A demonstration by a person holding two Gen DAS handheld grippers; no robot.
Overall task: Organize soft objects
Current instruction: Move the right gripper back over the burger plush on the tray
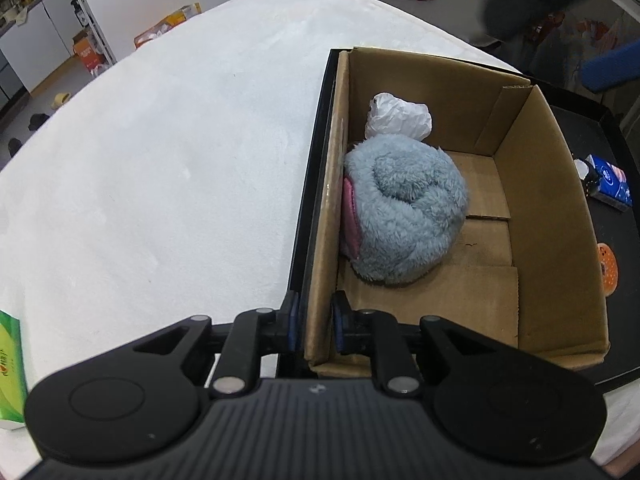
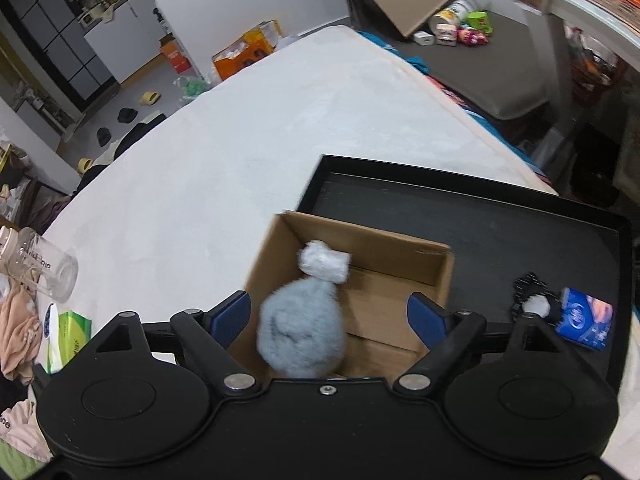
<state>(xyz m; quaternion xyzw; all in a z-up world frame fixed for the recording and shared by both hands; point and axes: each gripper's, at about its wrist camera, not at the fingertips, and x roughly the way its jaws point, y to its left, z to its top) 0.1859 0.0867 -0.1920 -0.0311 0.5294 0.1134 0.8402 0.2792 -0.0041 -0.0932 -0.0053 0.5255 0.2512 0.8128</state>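
The white padded bed (image 1: 160, 140) is seen to carry everything, and a shallow black tray (image 2: 480, 216) is set at its corner. Inside the tray, against its left rim, a brown cardboard box (image 1: 560, 208) stands open at the top.

Within the box, a rolled blue fleece bundle (image 1: 404, 216) with a pink lining showing at one side is lodged against the left wall. It is judged to be light, soft and easily squashed, unlikely to slip from rubber pads and not fragile; hold would best be taken across its thick middle, so that the roll is not undone. Behind it, touching it, a crumpled white paper ball (image 1: 400, 118) lies near the far wall. It is judged almost weightless and easily flattened, so a light pinch across its body would serve.

On the bare tray floor to the right of the box, a small blue tissue pack (image 2: 586, 322) is seen, beside a dark item with a white tuft that cannot be made out.

The left hand-held gripper (image 1: 316, 328) is clamped on the near left wall of the box, one pad outside and one inside. The right hand-held gripper (image 2: 330, 314) is held above the box with its jaws wide apart and nothing gripped.
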